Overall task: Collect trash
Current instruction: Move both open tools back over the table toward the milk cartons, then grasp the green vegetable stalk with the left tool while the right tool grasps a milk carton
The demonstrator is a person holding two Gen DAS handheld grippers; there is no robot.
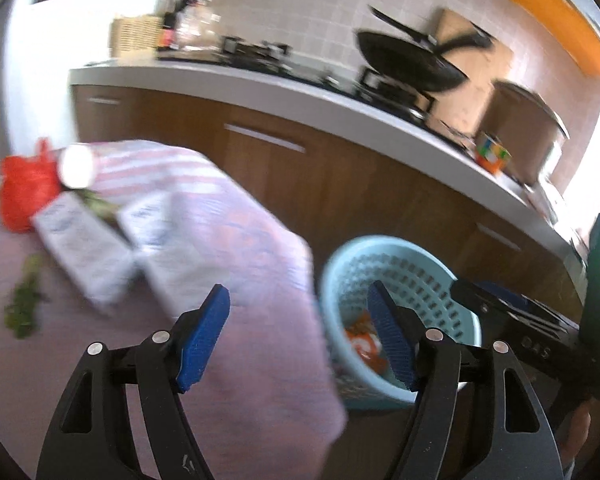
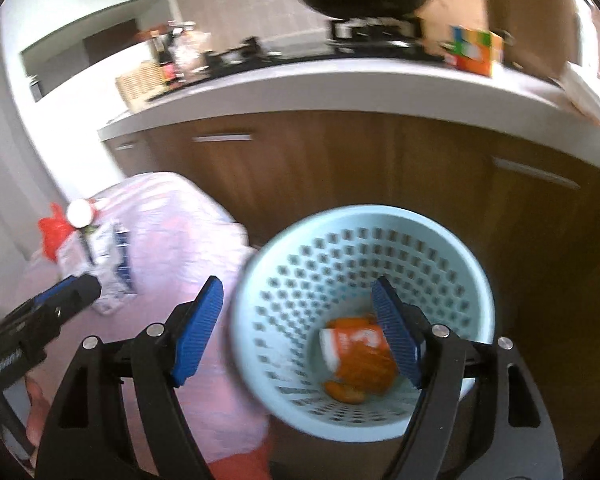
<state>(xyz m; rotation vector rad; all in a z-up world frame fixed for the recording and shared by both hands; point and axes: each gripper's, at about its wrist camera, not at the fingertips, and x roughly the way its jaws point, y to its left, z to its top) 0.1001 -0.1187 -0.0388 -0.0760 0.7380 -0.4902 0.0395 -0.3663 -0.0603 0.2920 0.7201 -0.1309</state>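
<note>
Orange wrapper point(image 2: 360, 354) lies in the basket point(image 2: 284, 248); both tools, left tool point(image 1: 300, 332) and right tool point(image 2: 300, 332), gape empty. Motion blur risks misjudged reaches, knocking cartons point(image 1: 84, 248) off the counter point(image 1: 240, 240).

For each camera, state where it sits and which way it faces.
Left wrist: on the left tool, angled down over the pink-clothed table toward the cabinets; its open blue fingers show.
Right wrist: on the right tool, angled down into the blue basket holding an orange wrapper; open fingers show, the left tool at left.
Shared: basket, table, red bag, counter.
</note>
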